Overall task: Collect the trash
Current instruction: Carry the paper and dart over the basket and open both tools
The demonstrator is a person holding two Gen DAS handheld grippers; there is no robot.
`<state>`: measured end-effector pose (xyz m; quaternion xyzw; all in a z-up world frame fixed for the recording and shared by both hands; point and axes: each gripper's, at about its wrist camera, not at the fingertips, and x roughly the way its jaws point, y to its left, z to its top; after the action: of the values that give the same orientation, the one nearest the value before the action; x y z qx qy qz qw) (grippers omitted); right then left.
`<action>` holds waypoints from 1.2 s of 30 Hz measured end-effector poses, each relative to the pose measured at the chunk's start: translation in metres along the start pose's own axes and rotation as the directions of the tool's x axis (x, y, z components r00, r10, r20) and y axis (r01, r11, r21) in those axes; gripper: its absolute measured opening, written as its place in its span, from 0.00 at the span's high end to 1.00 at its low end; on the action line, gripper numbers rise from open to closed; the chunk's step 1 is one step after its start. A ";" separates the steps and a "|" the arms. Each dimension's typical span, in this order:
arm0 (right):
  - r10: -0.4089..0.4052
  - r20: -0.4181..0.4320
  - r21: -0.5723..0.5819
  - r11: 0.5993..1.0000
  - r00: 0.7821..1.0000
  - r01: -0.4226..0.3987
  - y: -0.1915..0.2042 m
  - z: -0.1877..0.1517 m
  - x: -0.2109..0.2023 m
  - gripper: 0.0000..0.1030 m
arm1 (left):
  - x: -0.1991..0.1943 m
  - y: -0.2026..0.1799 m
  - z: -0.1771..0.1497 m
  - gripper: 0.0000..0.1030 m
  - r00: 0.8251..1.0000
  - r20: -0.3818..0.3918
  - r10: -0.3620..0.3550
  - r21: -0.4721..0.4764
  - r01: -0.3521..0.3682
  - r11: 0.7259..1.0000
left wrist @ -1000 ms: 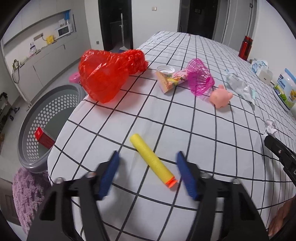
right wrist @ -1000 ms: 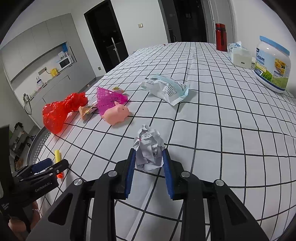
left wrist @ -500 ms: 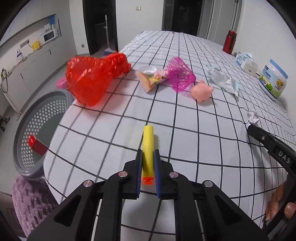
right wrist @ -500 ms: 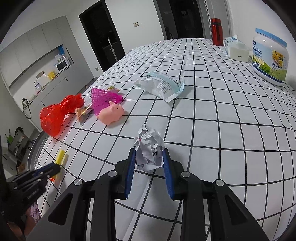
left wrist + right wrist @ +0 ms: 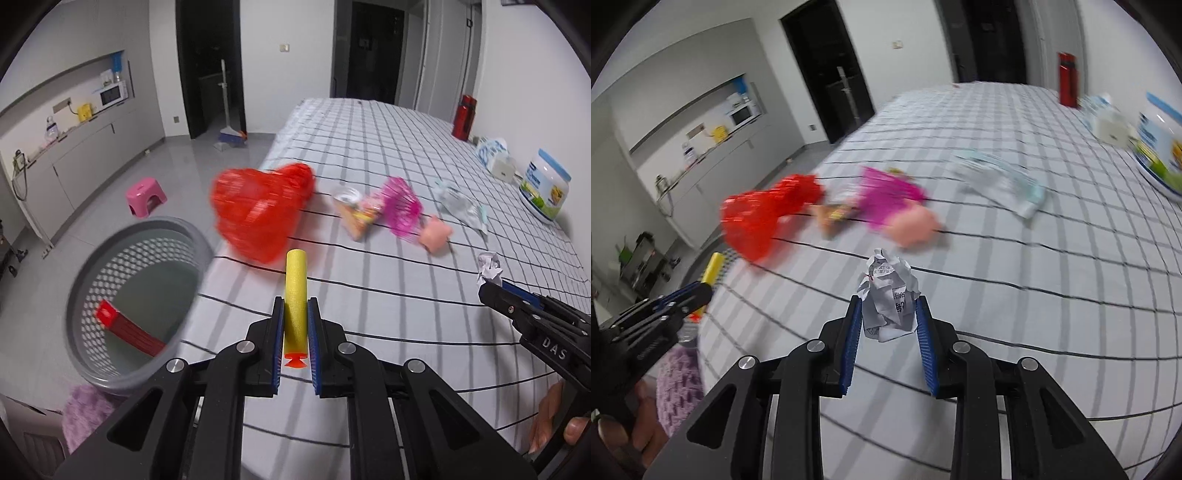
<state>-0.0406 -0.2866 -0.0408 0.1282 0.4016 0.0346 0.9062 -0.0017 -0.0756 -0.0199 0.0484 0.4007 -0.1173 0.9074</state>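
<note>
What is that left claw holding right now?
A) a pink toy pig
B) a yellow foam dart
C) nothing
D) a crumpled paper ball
B: the left gripper is shut on the yellow dart, whose orange tip sits between the blue pads; the paper ball is in the right gripper.

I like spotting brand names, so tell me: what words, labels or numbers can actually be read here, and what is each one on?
"DAS": white letters on the black body of the right hand-held gripper, cut off by the picture edge.
Crumpled paper held in that gripper: small printed characters, too small to read.
White jar with a blue lid: label too blurred to read.
Left hand-held gripper, shut on the yellow foam dart: no text in view.
</note>
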 end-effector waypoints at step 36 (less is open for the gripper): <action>0.202 -0.223 -0.283 0.923 0.954 -0.262 0.272 0.026 0.142 0.72 | 0.034 0.246 -0.018 0.88 0.987 -0.095 0.127 -0.249 -0.147 0.957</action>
<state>0.0853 -0.0057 -0.0560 0.0277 0.4574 0.2166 0.8620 0.0697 0.1602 -0.0587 -0.0367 0.4430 0.0006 0.8958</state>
